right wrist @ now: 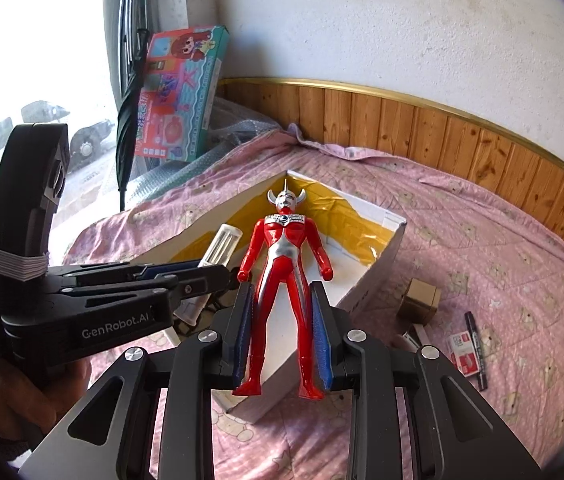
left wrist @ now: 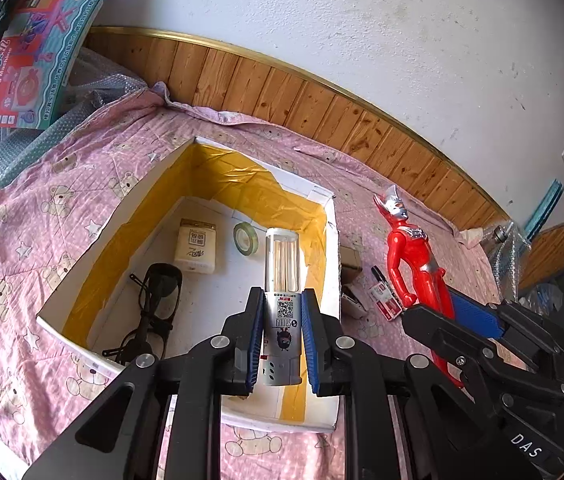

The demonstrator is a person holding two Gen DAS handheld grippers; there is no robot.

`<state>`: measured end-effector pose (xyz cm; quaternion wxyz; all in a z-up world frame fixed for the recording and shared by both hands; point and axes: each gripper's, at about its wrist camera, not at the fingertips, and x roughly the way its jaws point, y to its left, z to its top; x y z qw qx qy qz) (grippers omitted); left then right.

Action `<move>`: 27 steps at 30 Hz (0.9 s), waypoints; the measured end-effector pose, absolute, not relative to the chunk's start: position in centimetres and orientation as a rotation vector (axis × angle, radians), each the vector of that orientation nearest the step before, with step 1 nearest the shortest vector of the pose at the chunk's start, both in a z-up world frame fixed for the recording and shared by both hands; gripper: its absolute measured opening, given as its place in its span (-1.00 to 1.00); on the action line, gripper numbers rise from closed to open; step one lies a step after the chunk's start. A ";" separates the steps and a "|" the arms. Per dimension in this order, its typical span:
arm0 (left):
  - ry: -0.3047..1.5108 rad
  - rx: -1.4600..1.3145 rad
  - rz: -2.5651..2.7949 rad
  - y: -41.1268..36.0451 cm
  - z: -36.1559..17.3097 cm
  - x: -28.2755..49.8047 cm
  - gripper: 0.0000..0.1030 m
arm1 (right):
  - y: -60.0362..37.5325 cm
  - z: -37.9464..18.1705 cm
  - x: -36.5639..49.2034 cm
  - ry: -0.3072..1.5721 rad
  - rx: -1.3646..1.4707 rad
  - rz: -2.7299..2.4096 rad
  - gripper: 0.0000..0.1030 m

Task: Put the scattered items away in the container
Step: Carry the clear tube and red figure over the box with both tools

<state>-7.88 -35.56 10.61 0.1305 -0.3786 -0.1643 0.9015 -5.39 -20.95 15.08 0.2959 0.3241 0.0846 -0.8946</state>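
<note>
L gripper (left wrist: 282,336) pinches toothpick tube (left wrist: 282,280); only R view shows R gripper (right wrist: 282,332) clamping figure (right wrist: 284,276).

A toy box (right wrist: 179,92) and umbrella (right wrist: 127,120) lean beside the window (right wrist: 21,80).

A bed covered with a pink quilted sheet printed with teddy bears and stars (right wrist: 502,240) carries everything. Directly on the sheet sits an open white cardboard box lined with yellow tape (left wrist: 93,264). Just beside the box's right wall lie a small brown cardboard carton (right wrist: 420,300), a black marker pen (right wrist: 476,350), a small red-and-white packet (right wrist: 465,356) touching the pen, and a small white item (left wrist: 352,302) too hidden to identify.
</note>
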 end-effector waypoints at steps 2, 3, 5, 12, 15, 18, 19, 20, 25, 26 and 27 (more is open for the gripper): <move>-0.475 -1.111 2.620 -35.5 10.5 -8.3 -0.63 | -21.4 15.1 -6.2 0.224 0.866 -2.372 -0.45; -0.476 -1.119 2.618 -35.4 10.5 -8.6 -0.63 | -21.5 15.1 -6.6 0.225 0.867 -2.372 -0.45; -0.475 -1.135 2.619 -35.4 10.4 -9.2 -0.63 | -21.8 15.0 -7.6 0.220 0.875 -2.366 -0.45; -0.518 -1.233 2.551 -34.6 9.0 -11.3 -0.63 | -22.3 14.9 -11.3 0.208 0.906 -2.350 -0.45; -0.533 -1.264 2.524 -34.2 8.4 -11.9 -0.63 | -22.6 14.7 -13.3 0.207 0.930 -2.338 -0.45; -0.568 -1.295 2.490 -34.1 7.8 -12.6 -0.63 | -22.9 14.1 -15.2 0.214 0.964 -2.319 -0.45; -0.574 -1.306 2.482 -34.0 7.6 -12.9 -0.63 | -23.1 13.9 -15.8 0.218 0.976 -2.310 -0.45; -0.582 -1.320 2.469 -33.9 7.3 -13.0 -0.63 | -23.1 13.6 -16.4 0.220 0.987 -2.304 -0.45; -0.603 -1.377 2.421 -33.3 5.9 -13.8 -0.63 | -24.2 12.4 -18.8 0.275 1.025 -2.276 -0.45; -0.603 -1.382 2.421 -33.3 5.8 -14.0 -0.63 | -24.4 12.1 -19.2 0.284 1.029 -2.276 -0.45; -0.606 -1.387 2.421 -33.2 5.6 -14.1 -0.63 | -24.6 11.9 -19.7 0.295 1.037 -2.271 -0.45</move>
